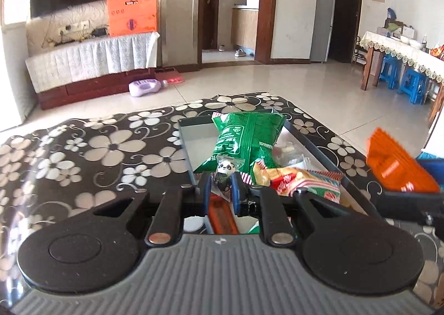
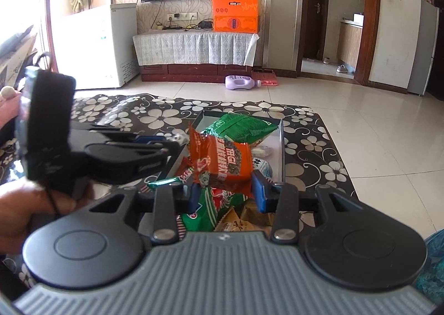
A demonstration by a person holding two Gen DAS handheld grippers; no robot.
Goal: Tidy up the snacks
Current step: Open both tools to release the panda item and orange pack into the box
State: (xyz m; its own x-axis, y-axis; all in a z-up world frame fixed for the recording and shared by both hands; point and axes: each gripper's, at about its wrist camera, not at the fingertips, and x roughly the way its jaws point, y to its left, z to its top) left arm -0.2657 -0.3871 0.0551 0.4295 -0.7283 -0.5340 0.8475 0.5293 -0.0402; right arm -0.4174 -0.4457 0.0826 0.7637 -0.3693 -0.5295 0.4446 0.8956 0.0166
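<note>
left wrist view
left gripper (image 1: pixel 222 179): its blue pads are pinching a small panda snack (image 1: pixel 223 173) in clear wrap — jaws closed tight on it.
tray (image 1: pixel 194 134): a grey open tray is sitting on the flowered table (image 1: pixel 83 154), straight ahead of the fingers.
green bag (image 1: pixel 244 137): it is lying in the tray, leaning over the far rim.
red and yellow packet (image 1: pixel 299 180): it is resting at the tray's near right, just beside the gripper.
orange packet (image 1: pixel 396 165): blurred, it is showing at the right edge, held up by the other tool.

right wrist view
right gripper (image 2: pixel 224 190): its jaws are clamping the lower edge of the orange packet (image 2: pixel 222 162), which is standing upright above the tray (image 2: pixel 281 148).
green bag (image 2: pixel 241 126): it is lying at the tray's far end, behind the orange packet.
loose snacks (image 2: pixel 216 212): green, red and tan wrappers are crowding the near end under the fingers.
left gripper (image 2: pixel 177 140): it is reaching in from the left over the tray's left rim — what it is holding is barely visible here.
hand (image 2: pixel 33 209): a person's hand is gripping that tool's handle at lower left.
</note>
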